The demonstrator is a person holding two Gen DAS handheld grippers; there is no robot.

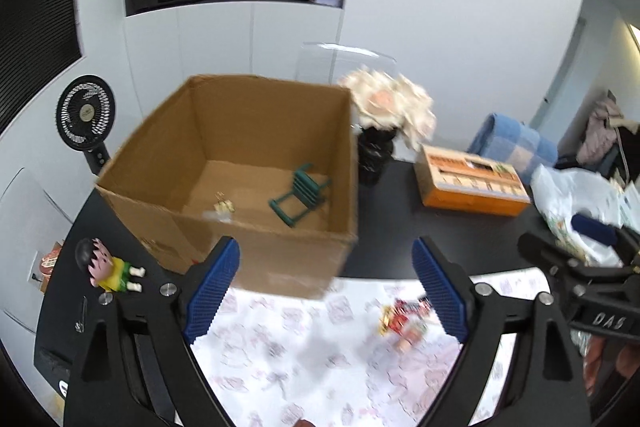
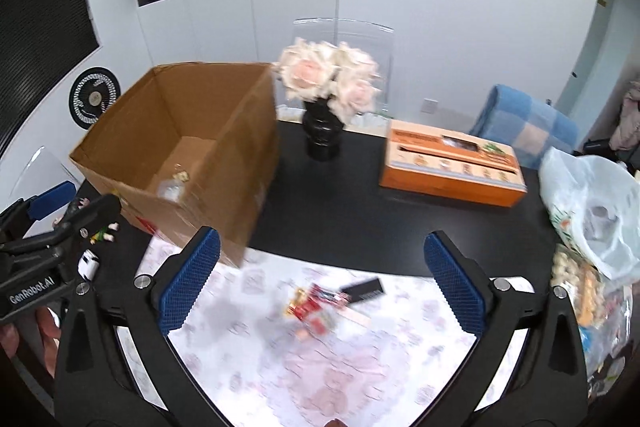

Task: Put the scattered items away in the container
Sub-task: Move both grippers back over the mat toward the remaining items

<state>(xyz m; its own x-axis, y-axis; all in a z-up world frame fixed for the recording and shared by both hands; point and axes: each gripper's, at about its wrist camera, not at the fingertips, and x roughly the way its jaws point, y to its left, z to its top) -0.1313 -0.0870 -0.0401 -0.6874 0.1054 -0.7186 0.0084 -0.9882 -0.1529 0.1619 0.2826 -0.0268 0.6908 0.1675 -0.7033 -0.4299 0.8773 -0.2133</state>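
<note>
Black table (image 2: 340,211), patterned mat (image 2: 320,347). Box (image 1: 240,155) holds green chair (image 1: 302,193). Both grippers, left (image 1: 326,291) and right (image 2: 322,281), spread, empty. Between picks; next likely red packets (image 2: 316,305) or doll (image 1: 108,267).

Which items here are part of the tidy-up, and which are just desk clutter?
Job:
cardboard box
green toy chair, already inside
doll figure
red snack packets
black card
small white toy

Clutter:
desk fan
flower vase
orange box
blue blanket
plastic bag
</note>
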